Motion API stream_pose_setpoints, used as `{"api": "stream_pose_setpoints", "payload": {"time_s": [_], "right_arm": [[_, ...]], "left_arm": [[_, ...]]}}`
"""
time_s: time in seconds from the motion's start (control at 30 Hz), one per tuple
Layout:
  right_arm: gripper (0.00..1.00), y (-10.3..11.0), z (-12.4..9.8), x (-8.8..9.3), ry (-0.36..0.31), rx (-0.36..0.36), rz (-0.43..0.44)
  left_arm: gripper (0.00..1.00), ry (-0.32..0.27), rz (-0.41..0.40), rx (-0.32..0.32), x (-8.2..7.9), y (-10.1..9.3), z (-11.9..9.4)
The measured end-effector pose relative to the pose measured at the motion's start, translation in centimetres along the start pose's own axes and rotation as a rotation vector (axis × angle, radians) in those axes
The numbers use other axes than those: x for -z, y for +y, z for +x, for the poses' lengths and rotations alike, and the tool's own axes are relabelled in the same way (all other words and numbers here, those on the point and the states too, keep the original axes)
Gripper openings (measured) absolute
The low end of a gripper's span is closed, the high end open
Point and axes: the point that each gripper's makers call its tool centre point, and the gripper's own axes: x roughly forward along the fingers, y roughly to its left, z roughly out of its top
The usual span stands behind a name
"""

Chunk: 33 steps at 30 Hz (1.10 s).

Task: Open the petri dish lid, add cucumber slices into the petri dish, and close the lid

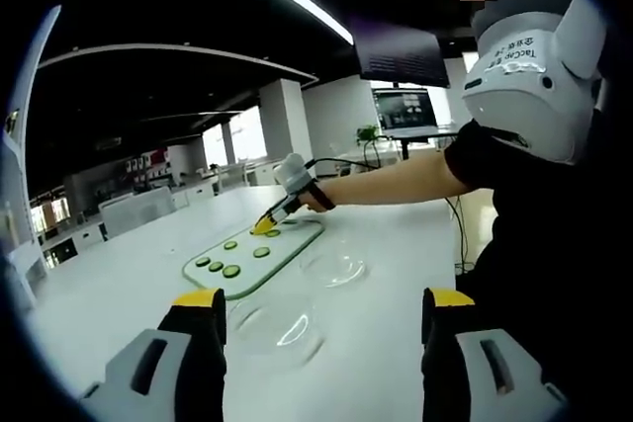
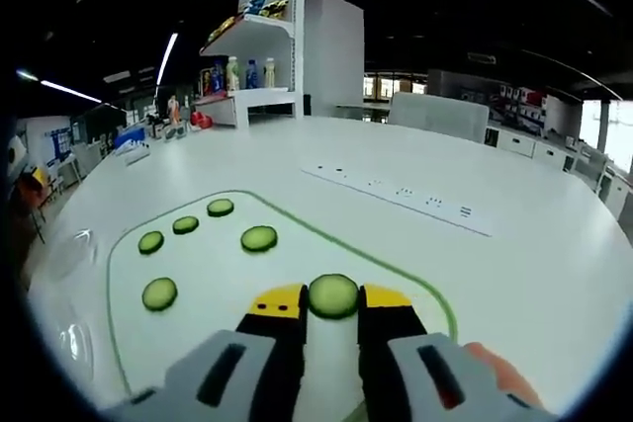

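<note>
Pinching a cucumber slice (image 2: pixel 333 295) at bottom centre, the right gripper (image 2: pixel 333 305) is clamped; the open dish (image 1: pixel 275 328) sits between the left gripper's (image 1: pixel 321 318) spread jaws.

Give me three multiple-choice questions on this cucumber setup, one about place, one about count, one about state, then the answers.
1. Where do the loose green cucumber slices lie?
A. on the white green-edged cutting board
B. in the clear petri dish
C. on a shelf

2. In the right gripper view, how many slices lie loose on the board, apart from the one at the jaws?
A. two
B. five
C. nine

3. What is the right gripper doing?
A. wide open over bare table
C. holding a lid
B. closed on a cucumber slice

Answers: 1 A, they rest inside the board's green border. 2 B, five loose rounds can be counted. 3 B, a slice sits between its yellow-tipped jaws.
</note>
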Motion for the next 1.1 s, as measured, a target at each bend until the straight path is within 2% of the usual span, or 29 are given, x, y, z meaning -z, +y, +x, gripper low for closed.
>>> {"api": "stream_pose_setpoints", "payload": {"time_s": [0.3, 0.47, 0.57, 0.77, 1.1], "right_arm": [[0.18, -0.8, 0.0, -0.5, -0.007, 0.012, -0.005], [0.18, -0.5, -0.3, -0.6, -0.007, 0.009, 0.000], [0.18, 0.9, -1.5, -0.8, -0.021, 0.004, -0.002], [0.18, 1.2, -2.1, -1.7, -0.039, -0.002, -0.003], [0.18, 3.6, -4.7, -3.1, -0.078, -0.051, -0.057]], "left_arm": [[0.81, 0.011, -0.009, -0.012, 0.1, 0.3, -0.1], [0.80, 0.011, -0.006, -0.008, 0.2, 0.1, -0.1], [0.80, 0.013, -0.007, -0.009, 0.2, 0.1, 0.0], [0.80, 0.013, -0.008, -0.009, 0.2, 0.1, 0.1], [0.80, 0.015, -0.013, 0.001, 0.3, -0.2, 0.3]]}}
